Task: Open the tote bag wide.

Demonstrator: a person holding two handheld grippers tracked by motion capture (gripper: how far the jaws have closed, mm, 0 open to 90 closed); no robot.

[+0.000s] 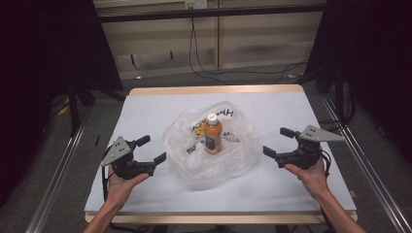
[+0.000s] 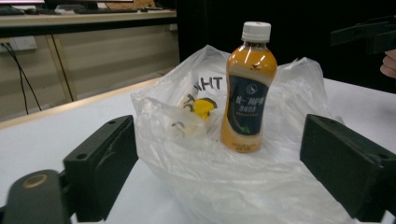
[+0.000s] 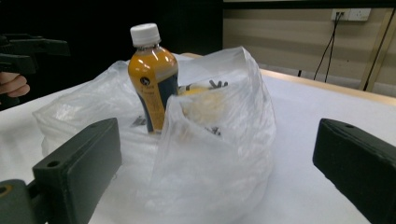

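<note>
Both the left gripper point(image 1: 151, 149) and right gripper point(image 1: 277, 141) are spread wide and empty, flanking the crumpled clear plastic bag point(image 1: 233, 155) mid-table with the upright orange drink bottle point(image 1: 213, 134) on it; likely bagging, so pinch film edges only, lift slowly.

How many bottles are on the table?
1. The bottle stands upright on the plastic bag at mid-table, between the two open grippers. The bag's crumpled folds hold something yellow; what it is cannot be told.
</note>
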